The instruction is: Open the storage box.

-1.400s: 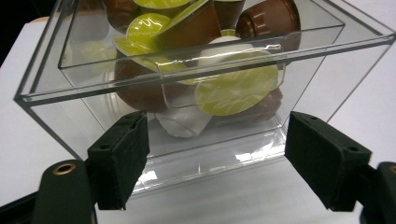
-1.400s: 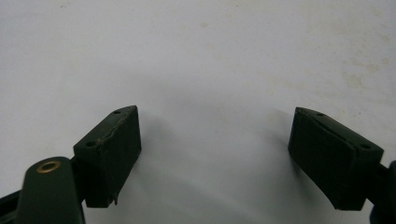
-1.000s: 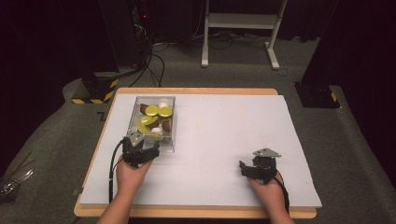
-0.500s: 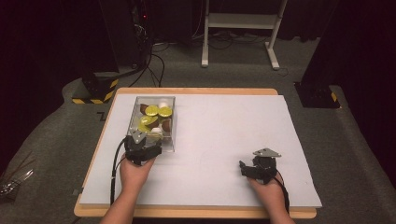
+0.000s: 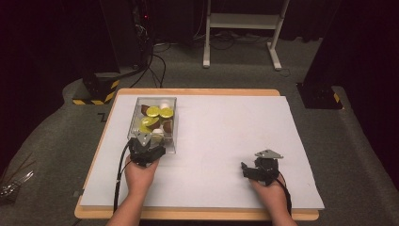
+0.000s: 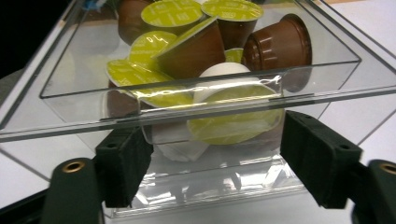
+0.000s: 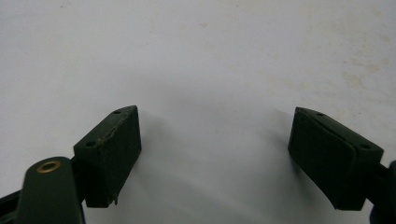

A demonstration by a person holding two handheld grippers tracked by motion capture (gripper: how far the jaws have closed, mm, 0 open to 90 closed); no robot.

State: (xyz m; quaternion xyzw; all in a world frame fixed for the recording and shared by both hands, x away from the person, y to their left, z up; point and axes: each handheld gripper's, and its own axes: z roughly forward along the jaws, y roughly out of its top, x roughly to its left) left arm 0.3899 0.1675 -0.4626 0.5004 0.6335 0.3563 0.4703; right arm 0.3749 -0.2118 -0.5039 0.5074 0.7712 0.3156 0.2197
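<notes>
A clear plastic box [image 5: 133,118] holds several coffee capsules [image 5: 153,111], brown ones with lime-green lids and a white one [image 6: 219,74]. It stands at the left of the white sheet [image 5: 235,127]. My left gripper [image 5: 151,145] is at the box's near end. In the left gripper view the left gripper [image 6: 219,163] has its black pads on either side of the box's near wall [image 6: 215,182]. The jaws have just been closing a little and stand wide, and I see no pad pressing the box. My right gripper [image 5: 245,170] rests low over the bare sheet at the right, and the right gripper [image 7: 215,154] is open with nothing between its jaws.
The sheet lies on a wooden board [image 5: 197,91]. Behind the table stand a white metal frame [image 5: 244,28], dark stands, floor cables [image 5: 155,61] and a yellow-black striped base [image 5: 94,89]. Bare sheet stretches between the two hands and to the far right.
</notes>
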